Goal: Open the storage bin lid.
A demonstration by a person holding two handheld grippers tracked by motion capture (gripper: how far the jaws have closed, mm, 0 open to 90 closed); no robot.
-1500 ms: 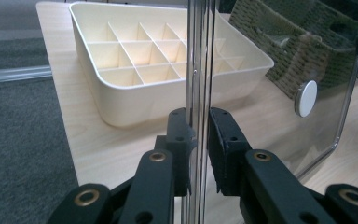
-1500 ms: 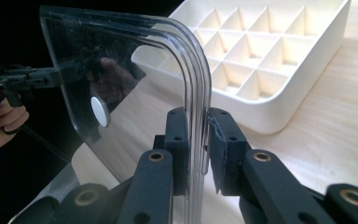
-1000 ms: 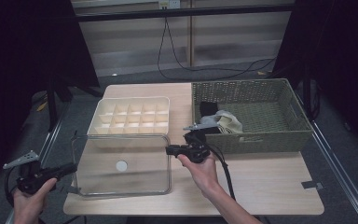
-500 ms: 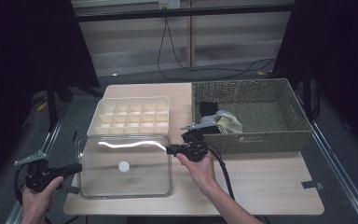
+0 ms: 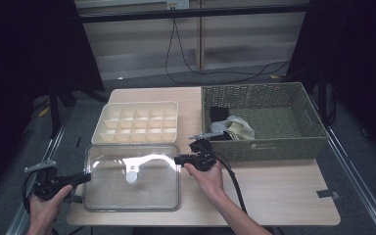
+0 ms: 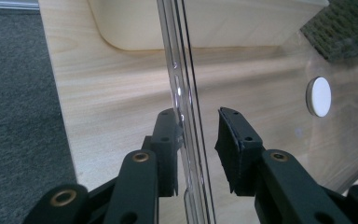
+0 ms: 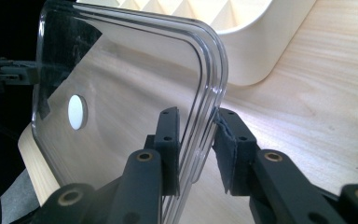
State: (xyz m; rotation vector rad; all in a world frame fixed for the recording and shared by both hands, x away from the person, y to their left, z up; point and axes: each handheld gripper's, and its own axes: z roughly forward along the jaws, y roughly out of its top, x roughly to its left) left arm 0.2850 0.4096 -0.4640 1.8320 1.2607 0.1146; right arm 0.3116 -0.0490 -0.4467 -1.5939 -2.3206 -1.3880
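Clear plastic lid (image 5: 133,178) lies flat on the wooden table (image 5: 274,191), right at the 6 o'clock side of the cream tray (image 5: 136,122) with its many little boxes. It sits there so the tray stays open and ready to be filled.

At 9 o'clock the left gripper (image 5: 81,178) reaches the lid's edge, and at 3 o'clock the right gripper (image 5: 180,159) reaches the other edge. One on each side keeps a wide, bendy lid level.

Both pairs of jaws have just been opening. In the left gripper view the lid's rim (image 6: 186,116) stands between the pads with a gap at one side, so the grip looks let go. In the right gripper view the rim (image 7: 205,116) also sits loosely between the pads.

At 3 o'clock of the tray, the woven basket (image 5: 274,147) holds some soft cloth things (image 5: 232,128), maybe for the little boxes.
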